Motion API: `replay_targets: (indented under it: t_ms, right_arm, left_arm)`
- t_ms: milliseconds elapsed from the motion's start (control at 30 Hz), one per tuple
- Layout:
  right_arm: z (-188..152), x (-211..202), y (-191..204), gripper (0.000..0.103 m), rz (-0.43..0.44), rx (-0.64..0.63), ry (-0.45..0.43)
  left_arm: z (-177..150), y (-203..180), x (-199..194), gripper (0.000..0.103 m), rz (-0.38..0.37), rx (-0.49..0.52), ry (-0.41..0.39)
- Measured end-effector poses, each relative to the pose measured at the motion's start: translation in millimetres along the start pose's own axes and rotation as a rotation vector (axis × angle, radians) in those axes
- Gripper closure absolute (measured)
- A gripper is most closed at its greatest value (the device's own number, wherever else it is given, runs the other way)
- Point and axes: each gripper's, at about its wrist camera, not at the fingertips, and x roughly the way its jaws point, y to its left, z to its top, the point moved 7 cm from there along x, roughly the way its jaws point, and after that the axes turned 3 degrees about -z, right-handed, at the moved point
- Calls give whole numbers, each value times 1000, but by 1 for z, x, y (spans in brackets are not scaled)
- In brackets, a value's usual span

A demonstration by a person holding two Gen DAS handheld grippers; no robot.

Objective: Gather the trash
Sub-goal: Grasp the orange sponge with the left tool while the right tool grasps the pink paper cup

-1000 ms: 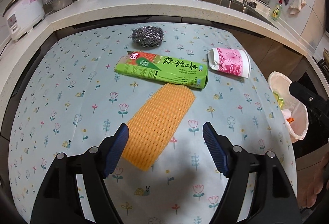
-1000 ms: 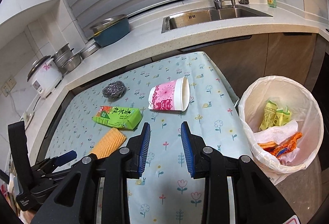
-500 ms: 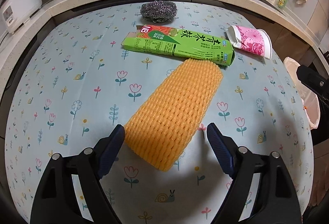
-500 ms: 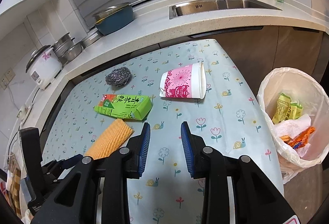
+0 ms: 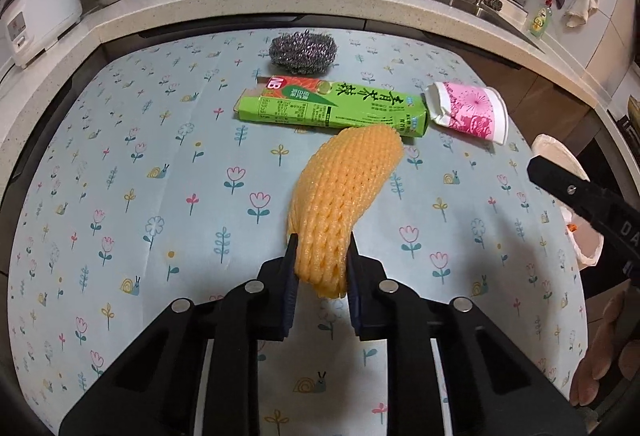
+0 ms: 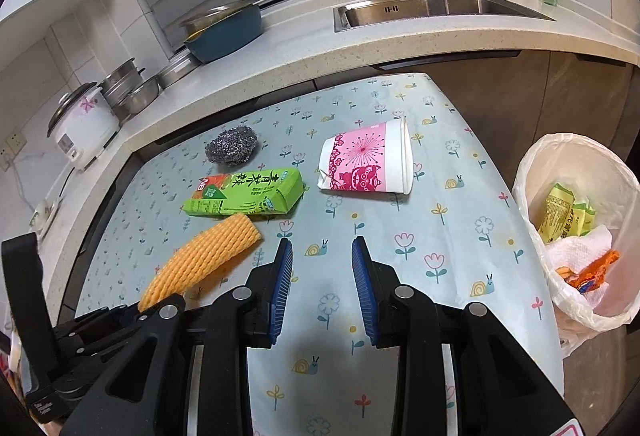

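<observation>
An orange foam net point(image 5: 348, 180) lies on the flowered tablecloth point(image 5: 132, 164), and my left gripper point(image 5: 322, 242) is closing on its near end, the pads pressing it into a fold. Just beyond it lie a green drink carton point(image 5: 332, 108), a pink paper cup point(image 5: 468, 112) on its side and a steel scourer point(image 5: 302, 50). The right wrist view shows the foam net point(image 6: 208, 256), carton point(image 6: 244, 192) and cup point(image 6: 364, 164) too. My right gripper point(image 6: 322, 248) hovers over the cloth, open, with nothing between its fingers. A white-lined trash bin point(image 6: 536, 172) holding wrappers stands off the table's right edge.
A stone counter wraps behind the table, with a rice cooker point(image 6: 82, 124), metal bowls point(image 6: 128, 92), a blue basin point(image 6: 224, 32) and a sink point(image 6: 432, 6) with a faucet. Bare cloth lies to the left point(image 5: 80, 236) and in front of the right gripper.
The left gripper's jaws went from wide apart to closed on the foam net's near end, which is now bunched and lifted. The right gripper drifted slightly toward the table.
</observation>
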Motion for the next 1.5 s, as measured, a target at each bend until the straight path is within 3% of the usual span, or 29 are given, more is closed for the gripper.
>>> replay_targets:
  t_ms: [233,433,833,1300,1433,1500]
  right_arm:
    - [15,-5,-10,72,-12,3,-28]
    - [32,1,-21,72,-29,-2,-44]
    - [55,50,-44,72,-48,3,-9]
    - [58,83,-42,73,4,-5,30]
    - [57,83,-39,95,23,-2,37]
    - [56,79,-37,97,39,6,33]
  left_arm:
    - [30,-17,-27,83,-38,-6,-78]
    - [60,-31,-23,83,-46,-10,-112]
    - [95,-46,17,83,-52,-15,-97]
    - [100,-59,46,83,-48,-1,-65]
    - [99,-64,44,83,-45,7,-66]
    - [99,-66,41,83,-47,9,-67]
